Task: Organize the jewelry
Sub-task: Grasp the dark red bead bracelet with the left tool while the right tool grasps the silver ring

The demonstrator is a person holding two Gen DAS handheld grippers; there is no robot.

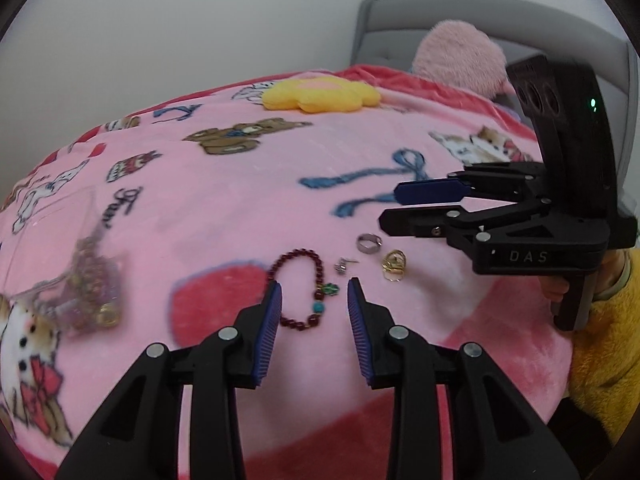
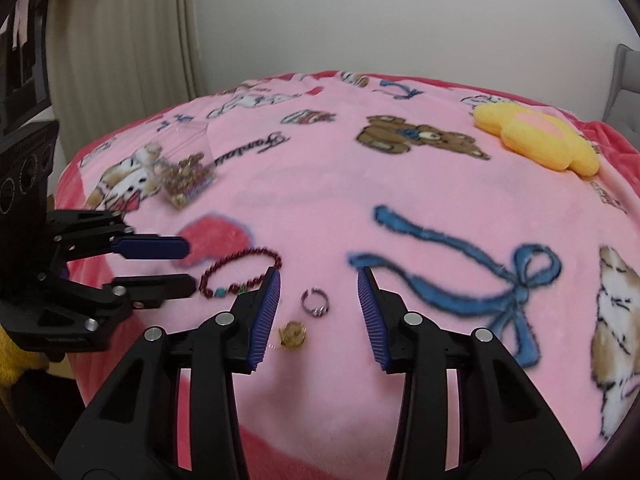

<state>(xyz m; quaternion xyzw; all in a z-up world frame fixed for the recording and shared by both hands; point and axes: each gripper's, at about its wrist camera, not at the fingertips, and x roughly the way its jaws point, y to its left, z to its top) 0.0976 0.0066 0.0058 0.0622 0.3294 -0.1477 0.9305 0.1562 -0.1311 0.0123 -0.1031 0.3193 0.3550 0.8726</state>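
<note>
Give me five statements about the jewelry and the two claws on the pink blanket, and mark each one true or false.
1. The dark red bead bracelet lies flat on the pink blanket. True.
2. The left claw is clamped on the bracelet. False: its jaws stand apart and empty, with the bracelet lying on the blanket beyond them.
3. A silver ring and a gold ring lie apart on the blanket. True.
4. The right claw holds the gold ring. False: it holds nothing; both rings lie on the blanket between its open jaws.
5. The yellow flower cushion covers the jewelry. False: it lies far off, toward the blanket's far edge.
</note>
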